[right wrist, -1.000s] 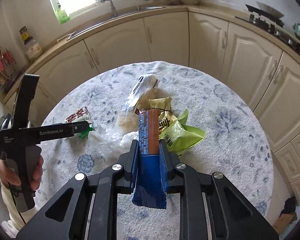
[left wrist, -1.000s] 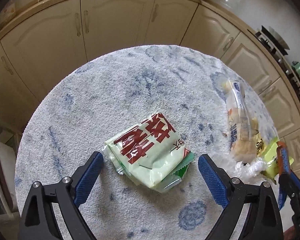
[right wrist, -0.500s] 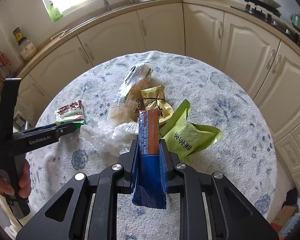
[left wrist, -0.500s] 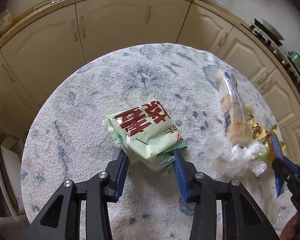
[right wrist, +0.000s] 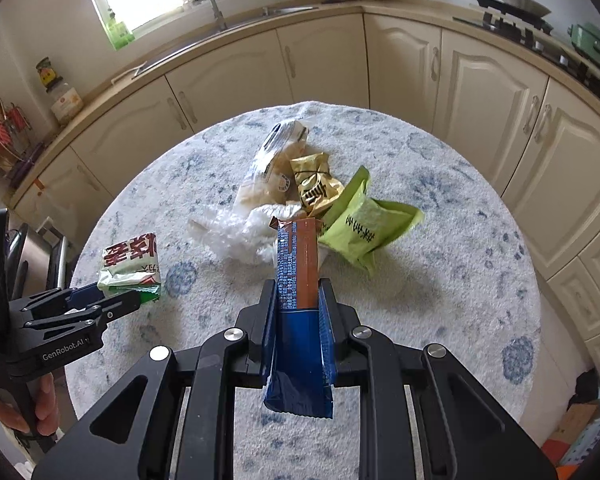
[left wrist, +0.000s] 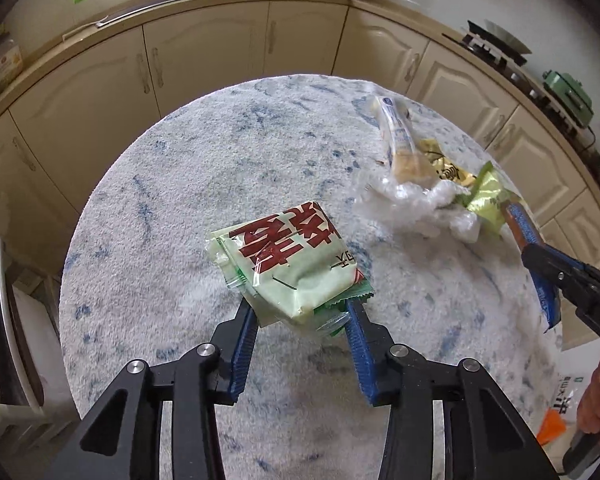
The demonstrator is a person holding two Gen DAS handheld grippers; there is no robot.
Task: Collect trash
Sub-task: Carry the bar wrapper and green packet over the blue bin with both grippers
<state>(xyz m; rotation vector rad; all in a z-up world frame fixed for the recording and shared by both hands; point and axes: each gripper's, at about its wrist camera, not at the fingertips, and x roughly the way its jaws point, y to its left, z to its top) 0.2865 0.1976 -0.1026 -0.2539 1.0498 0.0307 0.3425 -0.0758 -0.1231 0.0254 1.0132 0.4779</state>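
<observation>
Round table [left wrist: 172, 184], left tool [left wrist: 302, 312] clamping green packet [left wrist: 288, 264], right tool [right wrist: 298, 300] level, pinching blue wrapper [right wrist: 296, 280]

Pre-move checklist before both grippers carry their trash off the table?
1. Left gripper shut on the pale green packet: ok.
2. Packet clear of the table: cannot tell.
3. Right gripper shut on the blue wrapper: ok.
4. Wrapper clear of the crumpled plastic: cannot tell.
5. Table cleared: not ok; lime green bag, gold packet and clear bread bag remain.
</observation>
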